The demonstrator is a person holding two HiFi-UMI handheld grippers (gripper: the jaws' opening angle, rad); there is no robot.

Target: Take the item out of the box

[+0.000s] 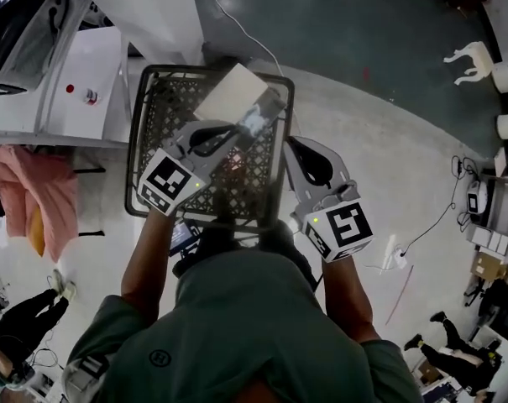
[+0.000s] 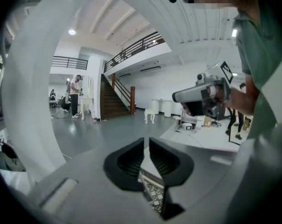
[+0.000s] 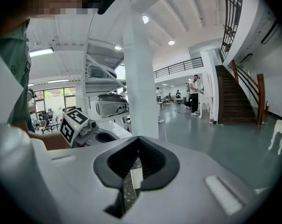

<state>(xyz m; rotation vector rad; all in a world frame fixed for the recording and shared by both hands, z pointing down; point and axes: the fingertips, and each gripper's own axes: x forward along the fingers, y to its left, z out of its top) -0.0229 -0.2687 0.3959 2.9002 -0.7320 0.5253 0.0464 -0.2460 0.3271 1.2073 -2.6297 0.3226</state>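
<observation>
Closest to the head camera, a green shirt point(image 1: 237, 334) on the person's shoulders is seen, with both forearms stretched away from it. At the left forearm's end, the left gripper point(image 1: 250, 126) is pointed over the black lattice plastic crate point(image 1: 138, 124). Its jaws are parted by a narrow gap, and nothing is pressed between them. The right gripper point(image 1: 292, 146) is held just beside the crate's right rim, its jaws closed tip to tip on nothing.

A flat beige cardboard box point(image 1: 231, 91) is propped tilted at the crate's far side, at the left gripper's tip; whether they touch cannot be told.

Farther left, a pink cloth point(image 1: 52, 196) is seen near a white table point(image 1: 86, 74). Far right, a white animal-shaped figure point(image 1: 470, 61) is seen on the grey floor point(image 1: 363, 57).
</observation>
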